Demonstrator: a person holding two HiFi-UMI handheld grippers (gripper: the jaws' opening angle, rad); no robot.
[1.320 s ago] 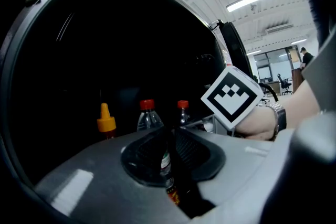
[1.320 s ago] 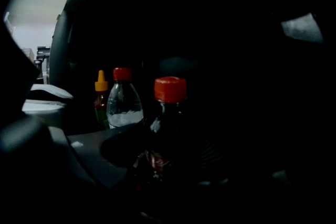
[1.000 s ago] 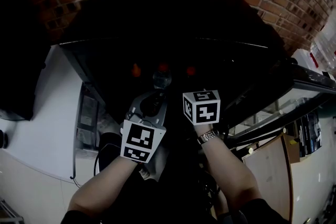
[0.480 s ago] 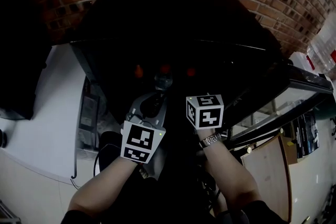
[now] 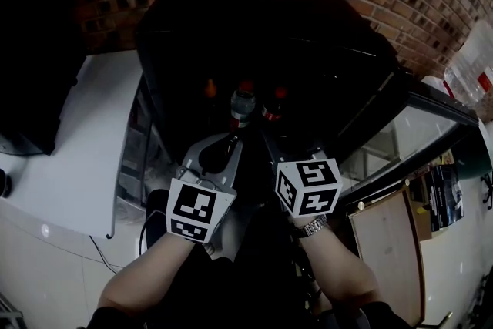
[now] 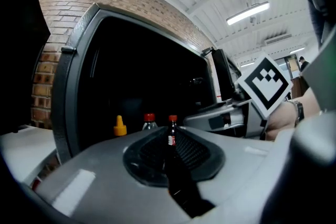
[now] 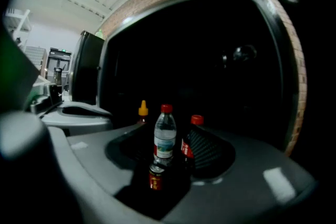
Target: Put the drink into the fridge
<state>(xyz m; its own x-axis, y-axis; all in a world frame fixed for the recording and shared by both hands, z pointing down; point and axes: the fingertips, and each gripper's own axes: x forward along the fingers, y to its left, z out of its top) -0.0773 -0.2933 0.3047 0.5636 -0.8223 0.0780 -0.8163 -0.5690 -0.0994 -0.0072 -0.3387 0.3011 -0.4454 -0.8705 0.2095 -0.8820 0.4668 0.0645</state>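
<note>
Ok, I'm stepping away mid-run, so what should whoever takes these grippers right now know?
Left gripper: jaws nearly together, holding nothing.
Right gripper: jaws apart, just been closing; a small can shows in the gap, pads clear of it.
The can appears to stand inside the open fridge, before the water bottle and cola bottle.
Done: drink looks placed and released.
To do: probably draw both grippers back and shut the door.

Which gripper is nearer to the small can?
Right. The right gripper points straight at the can, which stands just ahead of the gap between its fingers; they have just been closing, gripping nothing. The left gripper is off to the can's left, further away.
</note>
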